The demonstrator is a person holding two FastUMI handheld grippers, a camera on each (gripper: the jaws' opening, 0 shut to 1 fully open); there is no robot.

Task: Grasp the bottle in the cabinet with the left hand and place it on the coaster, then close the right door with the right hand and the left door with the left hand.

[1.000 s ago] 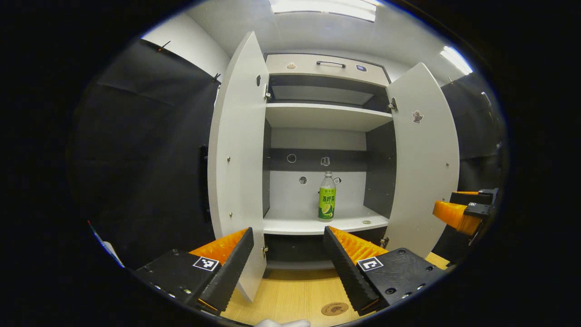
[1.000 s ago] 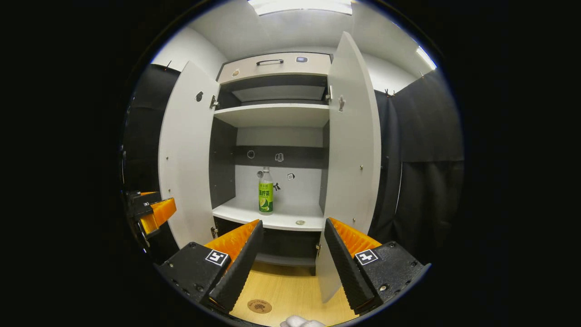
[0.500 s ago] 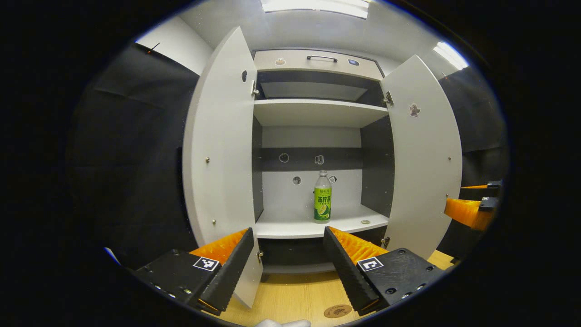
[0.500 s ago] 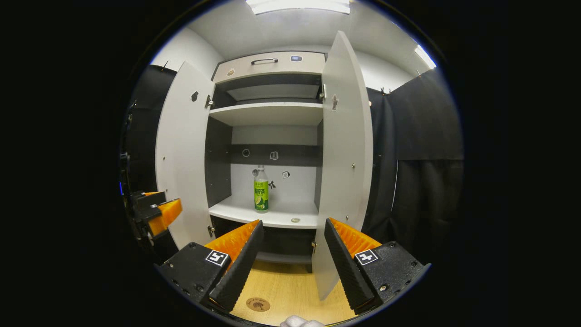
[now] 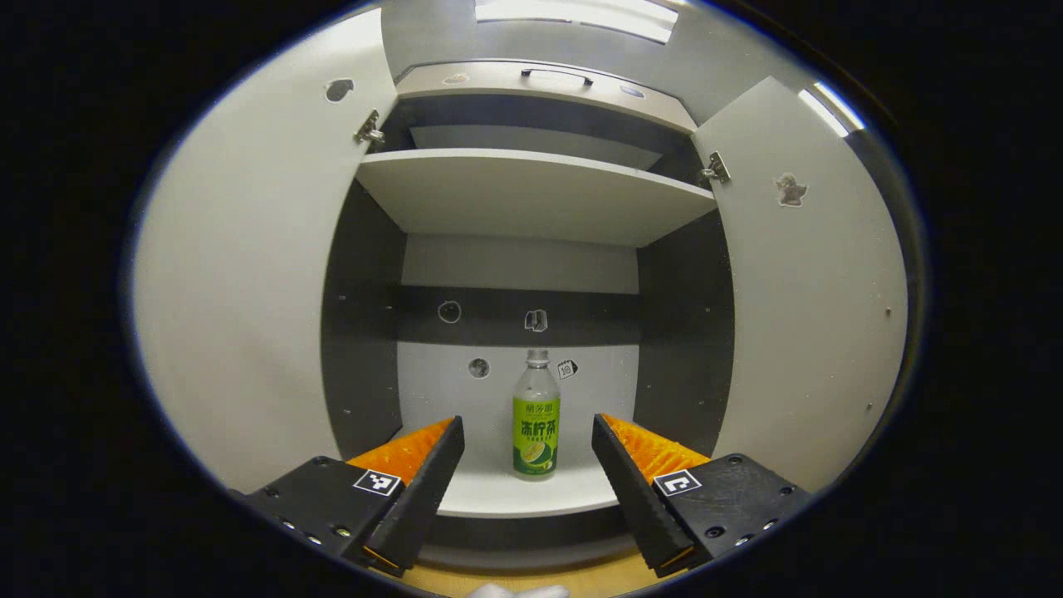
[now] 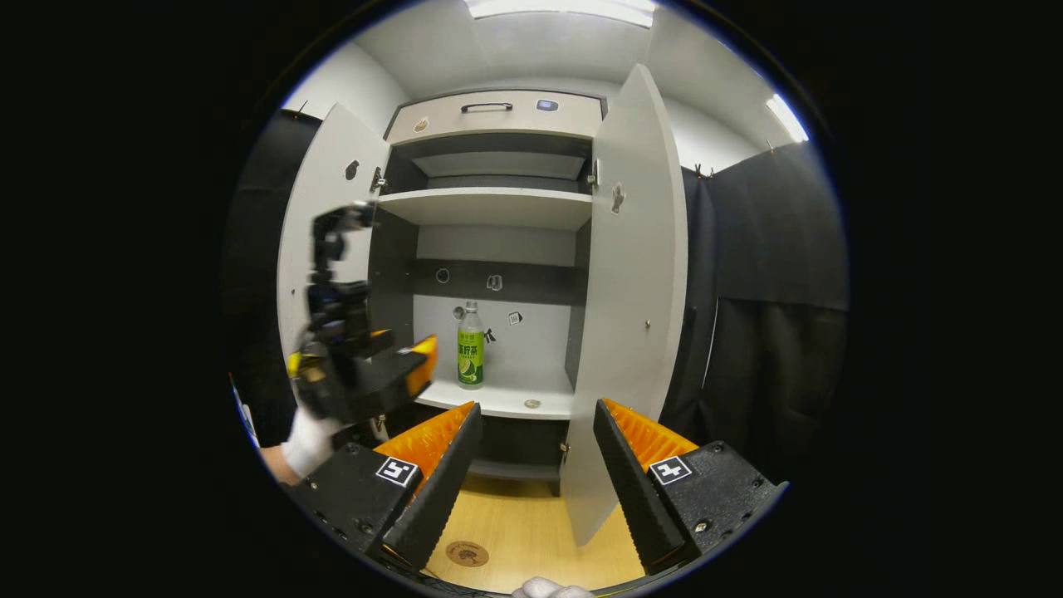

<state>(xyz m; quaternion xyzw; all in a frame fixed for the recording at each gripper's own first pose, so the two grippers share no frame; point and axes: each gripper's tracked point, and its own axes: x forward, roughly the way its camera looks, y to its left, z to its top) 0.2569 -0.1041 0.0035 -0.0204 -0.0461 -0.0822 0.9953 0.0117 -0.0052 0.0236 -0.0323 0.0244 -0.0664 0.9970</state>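
Observation:
A clear bottle [image 5: 536, 415] with a green label stands upright on the white middle shelf [image 5: 531, 497] of the open cabinet. My left gripper [image 5: 525, 432] is open just in front of that shelf, its orange fingers either side of the bottle and short of it. In the right gripper view the bottle [image 6: 470, 345] stands further off, and the left gripper [image 6: 419, 365], held by a white-gloved hand [image 6: 309, 440], reaches towards the shelf. My right gripper [image 6: 536, 423] is open and empty, back over the wooden table [image 6: 531, 531]. A round brown coaster [image 6: 467, 552] lies on the table below it.
Both white cabinet doors stand open: the left door [image 5: 249, 291] and the right door [image 5: 818, 307], the latter also close ahead of my right gripper [image 6: 631, 291]. A small coin-like disc [image 6: 531, 404] lies on the shelf. An upper shelf [image 5: 531, 191] and a drawer [image 6: 498, 116] sit above.
My left gripper has moved forward and up to the middle shelf, so the bottle now stands between its fingers' lines. The right gripper has barely moved.

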